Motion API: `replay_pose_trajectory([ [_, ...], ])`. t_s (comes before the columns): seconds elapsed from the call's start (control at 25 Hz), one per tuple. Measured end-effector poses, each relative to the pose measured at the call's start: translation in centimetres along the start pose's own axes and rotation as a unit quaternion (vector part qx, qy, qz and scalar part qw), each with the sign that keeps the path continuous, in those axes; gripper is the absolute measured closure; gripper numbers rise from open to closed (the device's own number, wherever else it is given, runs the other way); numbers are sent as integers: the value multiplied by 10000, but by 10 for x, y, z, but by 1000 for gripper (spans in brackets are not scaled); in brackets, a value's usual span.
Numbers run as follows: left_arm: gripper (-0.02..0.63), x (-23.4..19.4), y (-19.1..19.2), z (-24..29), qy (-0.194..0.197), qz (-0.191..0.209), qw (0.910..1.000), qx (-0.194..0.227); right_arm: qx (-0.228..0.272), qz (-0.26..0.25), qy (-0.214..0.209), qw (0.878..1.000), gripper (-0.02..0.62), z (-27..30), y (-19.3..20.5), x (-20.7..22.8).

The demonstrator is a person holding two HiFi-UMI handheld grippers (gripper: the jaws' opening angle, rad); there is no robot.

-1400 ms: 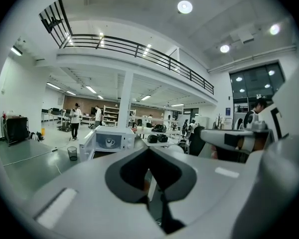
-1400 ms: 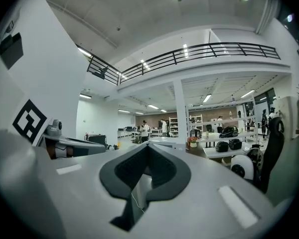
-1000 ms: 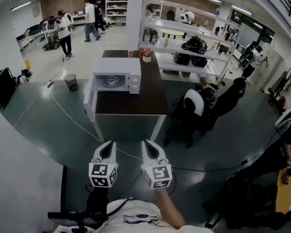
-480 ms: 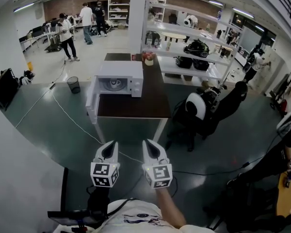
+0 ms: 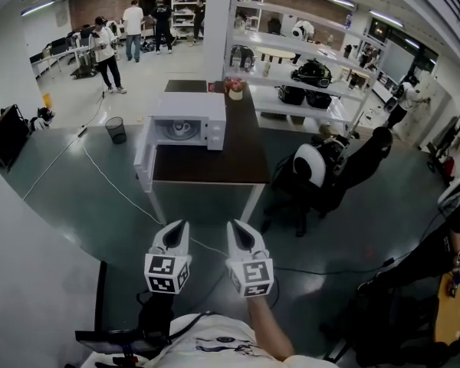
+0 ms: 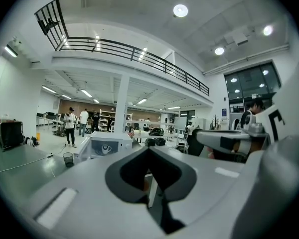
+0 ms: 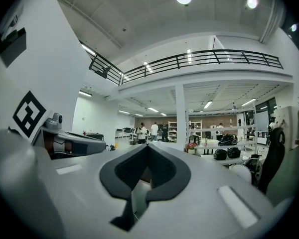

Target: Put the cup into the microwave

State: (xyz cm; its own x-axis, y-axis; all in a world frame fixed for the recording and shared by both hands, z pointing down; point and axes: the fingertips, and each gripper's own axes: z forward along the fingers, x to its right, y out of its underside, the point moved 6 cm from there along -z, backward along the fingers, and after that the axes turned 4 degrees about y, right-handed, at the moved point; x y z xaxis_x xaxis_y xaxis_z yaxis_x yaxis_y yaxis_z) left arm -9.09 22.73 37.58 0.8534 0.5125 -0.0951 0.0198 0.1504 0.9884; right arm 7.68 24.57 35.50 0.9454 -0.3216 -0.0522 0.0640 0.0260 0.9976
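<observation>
L gripper (image 5: pixel 172 236) & R gripper (image 5: pixel 240 236) sit side by side, jaws together on both, pointing fwd. Well ahead of the jaws: dark table (image 5: pixel 215 163) w/ white microwave (image 5: pixel 190 117) on it. Its door (image 5: pixel 142 159) hangs open, ahead-left of L jaws, and the cup (image 5: pixel 180 129) is inside. Black chair (image 5: pixel 322 167) ahead-right of R jaws. Bin (image 5: pixel 116 129) far ahead-left.

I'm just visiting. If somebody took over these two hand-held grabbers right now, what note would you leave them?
Left gripper: jaws shut, empty.
Right gripper: jaws shut, empty.
Both are held low in front of the person, well back from the table.
The cup sits inside the microwave, and the door is swung open to the left.
Done: the cup is in.
Left: probably only shutting the door, if that is wanted.
</observation>
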Motion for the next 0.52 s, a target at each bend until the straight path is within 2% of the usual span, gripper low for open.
replay_pose_trajectory([
  [0.52,607,-3,7,-2,-42,-83,9999,-88,-44,153,-74,9998,597,4,7,-3],
])
